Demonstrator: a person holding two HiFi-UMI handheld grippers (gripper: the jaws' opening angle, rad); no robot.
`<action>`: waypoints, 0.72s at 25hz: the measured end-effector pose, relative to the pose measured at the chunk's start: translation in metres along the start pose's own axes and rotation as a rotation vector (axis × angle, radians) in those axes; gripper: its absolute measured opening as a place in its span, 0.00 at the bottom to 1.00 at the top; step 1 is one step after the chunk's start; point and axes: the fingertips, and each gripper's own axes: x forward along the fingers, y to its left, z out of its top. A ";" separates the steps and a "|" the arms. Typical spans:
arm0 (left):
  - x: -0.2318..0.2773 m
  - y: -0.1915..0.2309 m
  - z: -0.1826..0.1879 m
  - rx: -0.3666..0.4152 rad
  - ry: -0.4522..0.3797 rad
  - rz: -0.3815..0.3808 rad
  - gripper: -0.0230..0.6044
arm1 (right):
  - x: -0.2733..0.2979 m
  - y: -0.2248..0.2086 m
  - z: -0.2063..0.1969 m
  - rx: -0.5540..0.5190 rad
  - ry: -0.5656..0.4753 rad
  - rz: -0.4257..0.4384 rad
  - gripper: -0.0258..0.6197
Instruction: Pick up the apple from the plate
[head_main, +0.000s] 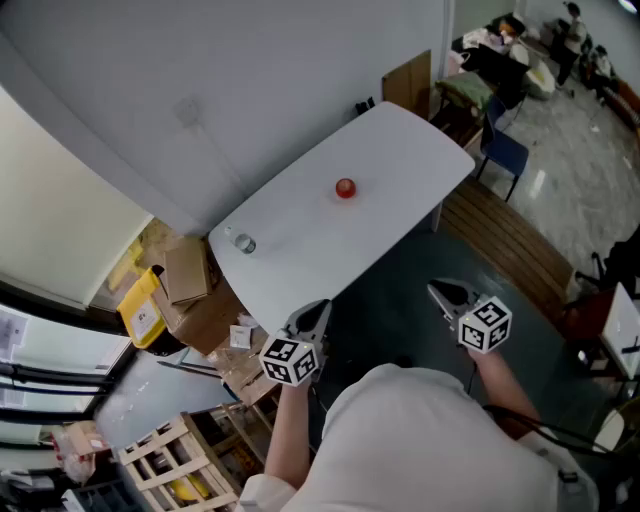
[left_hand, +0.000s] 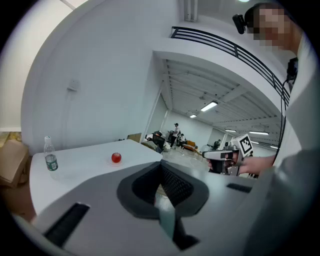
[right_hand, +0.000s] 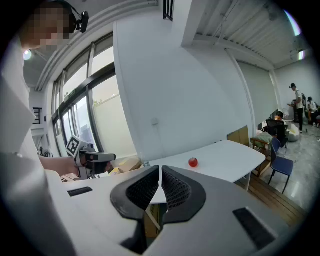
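A small red apple (head_main: 345, 188) sits near the middle of the long white table (head_main: 400, 140); the pale plate (left_hand: 122, 161) under it is barely distinguishable. The apple also shows in the left gripper view (left_hand: 116, 158) and the right gripper view (right_hand: 193, 162), far ahead of both sets of jaws. My left gripper (head_main: 314, 314) hangs off the table's near edge, shut and empty (left_hand: 161, 167). My right gripper (head_main: 446, 294) is held over the dark floor to the right, also short of the table, its jaws together with nothing between them (right_hand: 160, 175).
A clear plastic bottle (head_main: 243, 243) stands at the table's left end. Cardboard boxes (head_main: 186, 272), a yellow container (head_main: 142, 310) and a wooden crate (head_main: 172, 462) crowd the floor at the left. A blue chair (head_main: 503, 150) stands beyond the table's far right end.
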 end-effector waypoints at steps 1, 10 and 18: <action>0.001 0.000 0.001 -0.001 0.000 0.000 0.04 | 0.000 0.000 0.001 0.000 0.000 0.001 0.11; 0.002 0.002 -0.002 -0.013 0.001 -0.007 0.04 | 0.001 0.001 0.000 0.000 0.009 -0.007 0.11; -0.001 0.005 -0.007 -0.020 0.009 -0.023 0.04 | 0.003 0.011 -0.008 0.002 0.041 -0.001 0.11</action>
